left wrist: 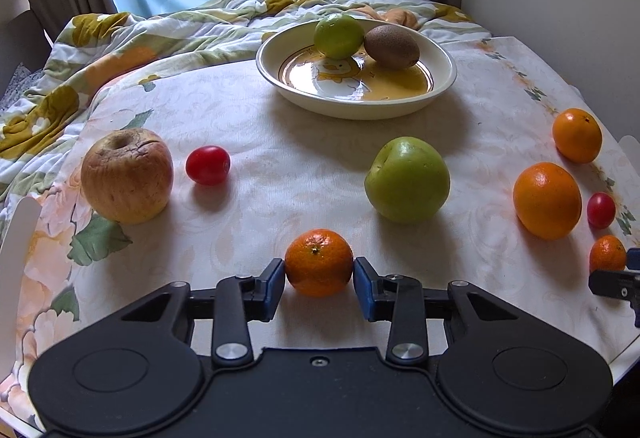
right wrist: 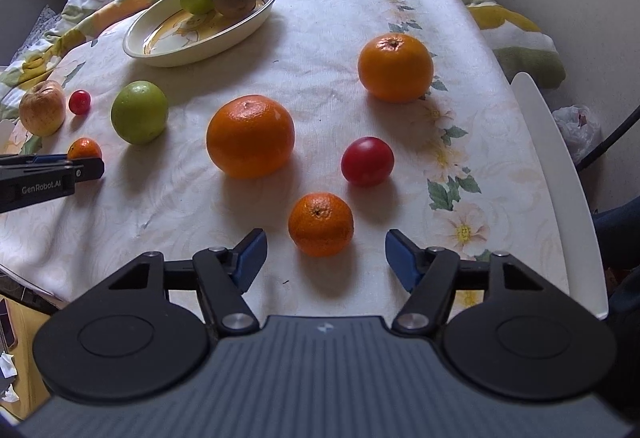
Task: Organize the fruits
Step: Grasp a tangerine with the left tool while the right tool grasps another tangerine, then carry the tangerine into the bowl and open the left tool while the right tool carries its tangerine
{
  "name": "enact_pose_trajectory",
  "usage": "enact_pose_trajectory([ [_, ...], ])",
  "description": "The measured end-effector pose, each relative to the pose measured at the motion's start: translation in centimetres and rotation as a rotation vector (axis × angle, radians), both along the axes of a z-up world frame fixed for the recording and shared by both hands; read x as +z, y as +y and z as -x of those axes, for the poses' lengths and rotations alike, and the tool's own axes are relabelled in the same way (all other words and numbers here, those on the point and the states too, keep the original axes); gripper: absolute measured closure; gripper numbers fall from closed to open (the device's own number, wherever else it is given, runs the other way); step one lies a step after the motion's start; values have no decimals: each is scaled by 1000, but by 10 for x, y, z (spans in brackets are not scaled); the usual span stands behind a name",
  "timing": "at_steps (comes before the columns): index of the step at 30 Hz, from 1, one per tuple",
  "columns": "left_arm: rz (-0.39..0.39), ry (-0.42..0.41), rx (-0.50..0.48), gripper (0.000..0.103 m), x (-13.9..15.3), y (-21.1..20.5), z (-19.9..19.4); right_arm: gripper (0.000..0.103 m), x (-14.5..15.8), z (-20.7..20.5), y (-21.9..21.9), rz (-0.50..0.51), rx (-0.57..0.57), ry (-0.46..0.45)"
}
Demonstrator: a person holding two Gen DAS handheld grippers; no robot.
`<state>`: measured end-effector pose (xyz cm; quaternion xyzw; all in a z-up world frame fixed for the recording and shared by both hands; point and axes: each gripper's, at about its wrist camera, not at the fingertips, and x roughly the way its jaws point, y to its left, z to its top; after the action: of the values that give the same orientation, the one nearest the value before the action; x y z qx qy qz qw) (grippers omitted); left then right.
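My left gripper [left wrist: 319,278] is shut on a small mandarin [left wrist: 319,263] low over the cloth; it also shows in the right wrist view [right wrist: 84,149]. My right gripper [right wrist: 326,256] is open, its blue pads either side of and just short of another small mandarin [right wrist: 321,224]. A cream dish [left wrist: 442,78] at the back holds a green lime [left wrist: 339,35] and a kiwi [left wrist: 392,46]. On the cloth lie a green apple [left wrist: 407,185], a wrinkled red-yellow apple [left wrist: 127,175], two oranges [right wrist: 250,136] [right wrist: 395,67] and two red tomatoes [left wrist: 208,165] [right wrist: 367,160].
The fruit lies on a floral cloth [left wrist: 280,158] over a bed, with a rumpled quilt [left wrist: 120,34] behind and curtains beyond. A white curved edge [right wrist: 560,178] runs along the right side, with a wall close behind it.
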<state>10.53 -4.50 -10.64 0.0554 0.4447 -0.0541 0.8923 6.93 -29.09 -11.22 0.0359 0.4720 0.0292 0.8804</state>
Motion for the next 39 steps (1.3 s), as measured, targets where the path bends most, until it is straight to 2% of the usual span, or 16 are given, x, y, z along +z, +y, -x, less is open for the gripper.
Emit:
enact_pose_trajectory([
  [5, 3, 11, 5, 62, 1, 3, 5, 31, 0, -5, 2, 5, 3, -4],
  [8, 6, 16, 12, 62, 2, 5, 7, 39, -1, -7, 4, 9, 6, 1],
  [9, 7, 15, 15, 62, 3, 6, 8, 53, -1, -8, 5, 7, 11, 2],
  [22, 39, -42, 71, 62, 42, 12, 29, 52, 25, -6, 13, 1, 69, -41],
  [39, 57, -128, 109, 62, 117, 2, 48, 52, 100, -7, 8, -28, 167, -137],
])
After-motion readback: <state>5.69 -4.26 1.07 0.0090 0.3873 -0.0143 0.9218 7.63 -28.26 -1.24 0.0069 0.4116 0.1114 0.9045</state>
